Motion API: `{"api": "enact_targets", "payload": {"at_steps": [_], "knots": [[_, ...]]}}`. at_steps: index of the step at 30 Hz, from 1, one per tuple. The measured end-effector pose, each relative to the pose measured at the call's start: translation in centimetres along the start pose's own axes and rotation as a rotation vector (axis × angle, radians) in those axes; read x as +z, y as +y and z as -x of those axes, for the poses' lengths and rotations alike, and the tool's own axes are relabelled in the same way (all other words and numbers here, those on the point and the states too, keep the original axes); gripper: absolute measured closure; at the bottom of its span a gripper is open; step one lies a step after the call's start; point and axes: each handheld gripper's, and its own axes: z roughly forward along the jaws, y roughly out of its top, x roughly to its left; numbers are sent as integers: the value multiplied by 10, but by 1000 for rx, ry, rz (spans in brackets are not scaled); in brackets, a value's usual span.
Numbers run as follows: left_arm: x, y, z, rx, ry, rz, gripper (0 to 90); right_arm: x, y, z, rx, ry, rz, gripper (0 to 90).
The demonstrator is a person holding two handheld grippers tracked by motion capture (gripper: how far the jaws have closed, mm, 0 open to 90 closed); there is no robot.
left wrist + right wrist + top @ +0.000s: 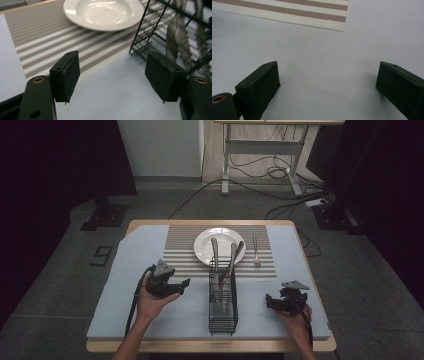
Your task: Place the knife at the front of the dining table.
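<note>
High view: black wire cutlery rack at the table's middle, just beside and between both grippers, with slim steel utensils leaning upright in it, tips over the near edge of a round white ceramic plate. Steel fork flat on the brown-and-white striped placemat, right of the plate. Pale blue mat under everything. Left gripper raised, pointed at the rack, holding nothing; right gripper low near the front edge, likewise empty.

Left gripper view: jaws spread wide, nothing between the black pads. Rack corner just ahead to the right, blurred utensil handles behind the wire, plate beyond.

Right gripper view: jaws wide apart over bare blue mat, placemat corner ahead, nothing gripped.

Judged: utensils light, stiff, smooth and prone to slip or pivot; best pinched across the flat of the handle above the rack's rim, lifted straight up to clear the wires. Rack light, likely to shift if nudged.
</note>
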Motion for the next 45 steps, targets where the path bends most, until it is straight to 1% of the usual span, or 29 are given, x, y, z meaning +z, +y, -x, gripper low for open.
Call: {"api": "enact_targets", "payload": {"at_steps": [4,5,7,9,11,14,16,17,19,22,24,25,30,35,39,42,45], "knots": [[3,13,4,-5,-8,11,281,0,0,0,0,4,4,55],[3,13,4,-5,-8,11,281,0,0,0,0,4,4,55],[6,19,7,-16,-16,19,281,0,0,0,-1,5,4,56],[8,21,7,-13,-18,19,281,0,0,0,-1,6,4,58],[9,23,8,-20,-21,23,281,0,0,0,-1,7,4,60],[10,24,7,-34,-20,27,281,0,0,0,-2,7,5,61],[10,25,5,-55,-25,38,281,0,0,0,-3,7,5,62],[10,25,5,-55,-25,38,281,0,0,0,-4,7,5,62],[10,27,4,-70,-22,45,281,0,0,0,-5,7,6,62],[12,32,7,-53,-7,45,280,0,0,0,-5,7,5,64],[14,37,9,-56,-13,52,281,0,0,0,-6,5,6,65],[14,37,9,-56,-13,52,280,0,0,0,-7,5,6,65],[22,56,22,-32,-23,67,281,0,0,0,-4,6,8,67],[29,69,30,-24,-31,80,318,0,0,0,-5,8,8,69],[37,76,37,-19,-36,77,322,-1,0,0,-6,8,6,69],[43,80,39,-16,-31,72,325,-1,0,0,-7,8,7,70],[49,84,41,-17,-20,79,342,0,0,0,-6,7,9,70]]}}
